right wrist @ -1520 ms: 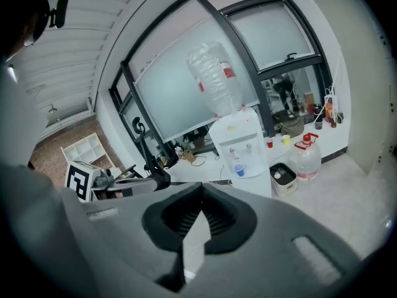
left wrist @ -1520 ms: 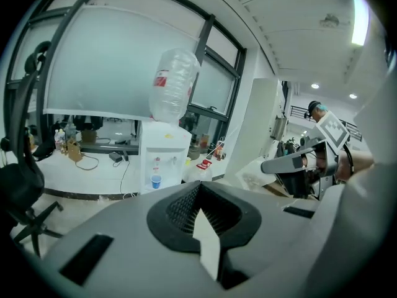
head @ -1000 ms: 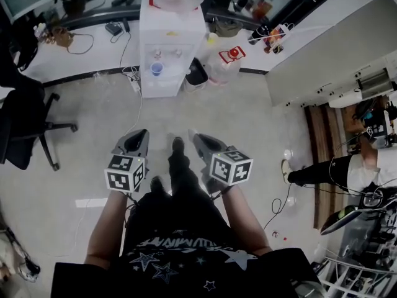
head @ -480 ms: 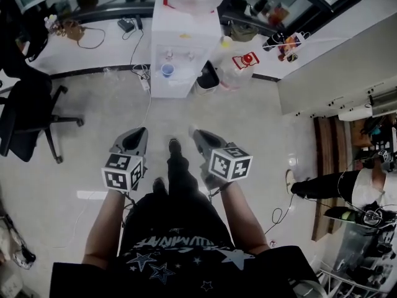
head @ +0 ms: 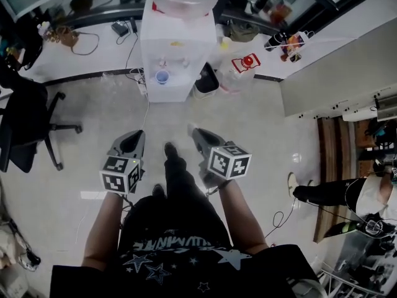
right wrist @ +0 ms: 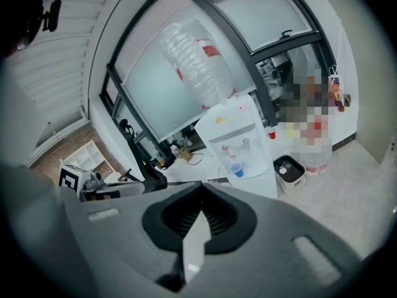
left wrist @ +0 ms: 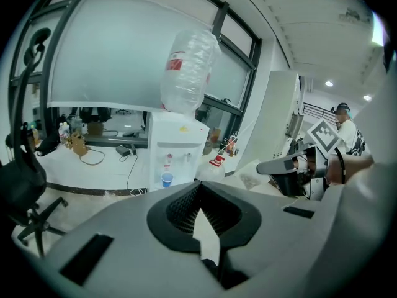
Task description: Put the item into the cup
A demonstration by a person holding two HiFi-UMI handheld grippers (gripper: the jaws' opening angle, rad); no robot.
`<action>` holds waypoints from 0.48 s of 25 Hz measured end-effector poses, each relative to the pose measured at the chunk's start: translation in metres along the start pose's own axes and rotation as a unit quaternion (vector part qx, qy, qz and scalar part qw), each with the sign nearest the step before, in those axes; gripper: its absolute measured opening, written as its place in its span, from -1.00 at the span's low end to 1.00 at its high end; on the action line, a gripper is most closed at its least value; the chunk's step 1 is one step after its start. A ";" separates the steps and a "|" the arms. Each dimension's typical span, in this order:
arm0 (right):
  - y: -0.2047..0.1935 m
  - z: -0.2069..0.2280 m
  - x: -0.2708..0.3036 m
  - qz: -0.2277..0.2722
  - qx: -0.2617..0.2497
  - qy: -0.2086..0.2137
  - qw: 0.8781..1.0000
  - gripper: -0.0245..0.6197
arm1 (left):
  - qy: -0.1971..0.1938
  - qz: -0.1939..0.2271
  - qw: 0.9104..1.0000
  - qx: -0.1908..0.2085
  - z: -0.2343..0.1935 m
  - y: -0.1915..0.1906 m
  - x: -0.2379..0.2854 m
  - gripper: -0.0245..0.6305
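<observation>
With left gripper (head: 135, 136) and right gripper (head: 197, 134) both pinched shut on nothing, I'd approach squarely the blue cup (head: 162, 76) in the water dispenser (head: 170, 48) well ahead; I see no item.

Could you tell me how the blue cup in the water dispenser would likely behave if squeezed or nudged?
The blue cup looks small and disposable, so probably light and crushable. It stands upright in the water dispenser's recess, so a sideways nudge could well tip it. Its contents cannot be seen.
</observation>
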State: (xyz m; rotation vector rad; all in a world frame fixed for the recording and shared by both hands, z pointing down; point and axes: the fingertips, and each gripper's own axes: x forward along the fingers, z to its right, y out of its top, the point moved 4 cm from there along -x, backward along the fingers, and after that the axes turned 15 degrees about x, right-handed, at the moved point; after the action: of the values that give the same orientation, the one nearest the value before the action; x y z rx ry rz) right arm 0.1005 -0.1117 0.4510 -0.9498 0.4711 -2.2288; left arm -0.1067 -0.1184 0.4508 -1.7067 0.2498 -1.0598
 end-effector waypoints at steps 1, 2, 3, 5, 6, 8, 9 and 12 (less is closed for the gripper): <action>0.008 0.004 0.005 -0.001 0.000 0.000 1.000 -0.92 | -0.001 -0.001 1.000 0.000 -0.003 0.005 0.009 -0.90; 0.016 0.009 0.010 -0.003 0.000 -0.001 1.000 -0.92 | -0.002 -0.002 1.000 0.001 -0.006 0.009 0.017 -0.90; 0.023 0.013 0.016 -0.004 0.001 -0.001 1.000 -0.92 | -0.003 -0.004 1.000 0.001 -0.009 0.014 0.027 -0.90; 0.039 0.020 0.027 -0.009 0.002 -0.002 1.000 -0.92 | -0.006 -0.008 1.000 -0.001 -0.015 0.023 0.045 -0.90; 0.046 0.023 0.033 -0.012 0.002 -0.001 1.000 -0.92 | -0.007 -0.009 1.000 -0.003 -0.018 0.026 0.053 -0.90; 0.060 0.028 0.046 -0.017 0.001 -0.001 1.000 -0.92 | -0.009 -0.011 1.000 -0.007 -0.025 0.033 0.070 -0.90; 0.066 0.031 0.054 -0.018 0.001 -0.001 1.000 -0.92 | -0.009 -0.011 1.000 -0.007 -0.028 0.036 0.077 -0.90; 0.082 0.038 0.074 -0.027 -0.001 -0.001 1.000 -0.92 | -0.010 -0.015 1.000 -0.010 -0.038 0.041 0.097 -0.90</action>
State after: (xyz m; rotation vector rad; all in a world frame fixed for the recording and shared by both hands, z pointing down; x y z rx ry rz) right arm 0.1259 -0.2243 0.4683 -0.9752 0.4514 -2.2759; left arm -0.0653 -0.2209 0.4682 -1.7435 0.2231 -1.0654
